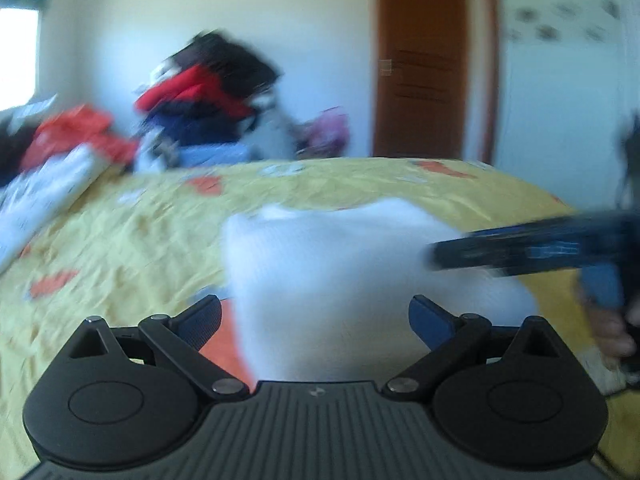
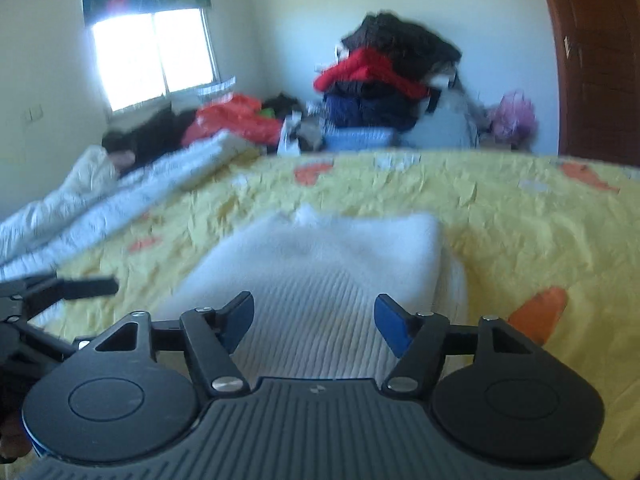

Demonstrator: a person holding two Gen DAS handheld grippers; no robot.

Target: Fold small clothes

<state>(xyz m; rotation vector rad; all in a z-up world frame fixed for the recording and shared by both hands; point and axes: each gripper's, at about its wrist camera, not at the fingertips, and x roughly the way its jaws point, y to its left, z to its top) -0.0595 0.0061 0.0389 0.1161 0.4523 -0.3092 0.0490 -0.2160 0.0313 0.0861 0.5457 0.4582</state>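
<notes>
A white ribbed garment [image 1: 340, 276] lies folded on the yellow bed cover [image 1: 120, 240]. My left gripper [image 1: 314, 304] hangs over its near end, open wide, its pads clear of the cloth. In the right wrist view the same garment [image 2: 320, 256] shows a folded upper layer with a straight right edge. My right gripper [image 2: 315, 300] stands open above its near part, holding nothing. Blurred, the right gripper [image 1: 438, 256] reaches in from the right over the garment's right side. One finger of the left gripper [image 2: 88, 285] shows at the left edge.
A tall pile of dark, red and blue clothes [image 2: 384, 80] stands beyond the bed's far edge. A white quilt [image 2: 100, 208] runs along the bed's left side. A brown door [image 1: 424, 64] is at the back right, a bright window [image 2: 152, 56] at the back left.
</notes>
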